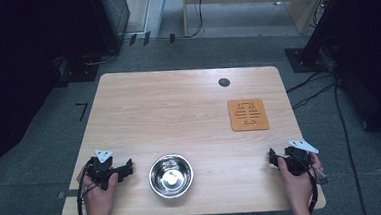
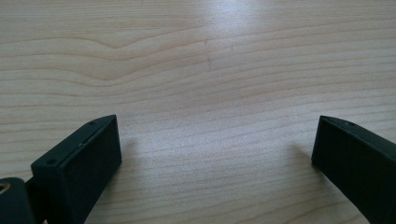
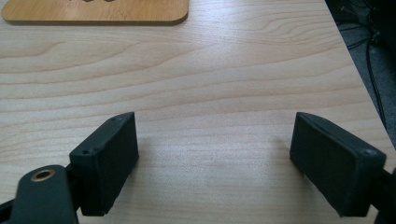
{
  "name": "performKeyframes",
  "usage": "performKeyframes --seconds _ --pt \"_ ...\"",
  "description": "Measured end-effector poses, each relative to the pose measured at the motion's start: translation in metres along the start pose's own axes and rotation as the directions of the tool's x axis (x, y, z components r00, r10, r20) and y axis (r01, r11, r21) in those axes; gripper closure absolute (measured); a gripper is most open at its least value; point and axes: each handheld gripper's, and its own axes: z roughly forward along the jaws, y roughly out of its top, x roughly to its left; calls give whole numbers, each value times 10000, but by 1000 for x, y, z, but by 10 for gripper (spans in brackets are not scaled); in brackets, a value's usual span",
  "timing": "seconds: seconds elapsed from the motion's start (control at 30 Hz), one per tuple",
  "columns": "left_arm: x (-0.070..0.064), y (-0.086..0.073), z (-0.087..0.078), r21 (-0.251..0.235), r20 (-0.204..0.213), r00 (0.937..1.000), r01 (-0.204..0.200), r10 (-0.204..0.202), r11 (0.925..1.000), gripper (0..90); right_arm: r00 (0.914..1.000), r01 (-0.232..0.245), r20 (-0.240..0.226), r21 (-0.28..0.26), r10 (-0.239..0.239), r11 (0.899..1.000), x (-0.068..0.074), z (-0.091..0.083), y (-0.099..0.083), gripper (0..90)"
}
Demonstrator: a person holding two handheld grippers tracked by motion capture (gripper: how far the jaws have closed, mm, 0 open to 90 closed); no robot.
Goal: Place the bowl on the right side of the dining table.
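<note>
On the near edge of the wooden table [image 1: 178,103], everything lines up around the steel bowl [image 1: 171,176], which stands empty close to the person's side, roughly midway between the two hands. Just to the left of the bowl, the left hand [image 1: 99,190] rests on the tabletop holding the left gripper [image 1: 127,169] — its tip points toward the bowl and stops a little short of the rim, not touching it. In the left gripper view its jaws stand spread wide, with nothing but bare wood grain between them. The grey three-cornered plate sits on top of it, tilted toward the far side.

Well to the right of the bowl, the right hand [image 1: 297,178] holds the right gripper [image 1: 271,156] near the table's right corner, resting low on the surface. Its jaws are likewise wide apart and empty (the right gripper view shows plain tabletop in the gap). Beyond the bowl and to its right, farther up the table, a flat orange-brown wooden mat [image 1: 248,114] with cut-out patterns lies flat — its near edge shows at the top of the right gripper view [image 3: 93,11]. Farther still from the bowl, a small dark round hole [image 1: 224,82] sits near the far edge.
</note>
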Motion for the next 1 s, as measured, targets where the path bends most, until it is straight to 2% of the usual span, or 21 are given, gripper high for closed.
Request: performKeyframes --seconds 0.23,0.33,0.37,0.4,0.43,0.5,0.73,0.9,1.0 --pt "0 0 0 -2 -2 10000 2 -2 10000 12 10000 -28 24 26 28 10000 0 0 0 137" --pt "0 0 0 1 -3 10000 -8 8 10000 12 9999 -84 75 -11 84 10000 1 0 0 160" --pt "0 0 0 -1 -2 10000 -6 6 10000 12 9999 -159 25 -134 160 9998 1 -1 -1 208" --pt "0 0 0 -1 -2 10000 -6 6 10000 12 9999 -159 25 -134 160 9998 1 -1 -1 208" --pt "0 0 0 -2 0 10000 -7 7 10000 12 9987 -388 -352 -187 382 9991 1 -2 0 204" --pt "0 0 0 -1 12 10000 -9 9 10000 12 9973 -547 -516 -278 532 9981 3 -3 1 205" --pt "0 0 0 -1 12 10000 -8 8 10000 12 9976 -405 -587 -613 369 9973 15 -12 7 205" --pt "0 0 0 -3 11 10000 -11 11 10000 12 9968 -310 -762 -814 248 9962 24 -18 10 204" --pt "0 0 0 -1 13 10000 -9 9 10000 12 9946 -255 -1021 -910 162 9955 35 -21 12 200"
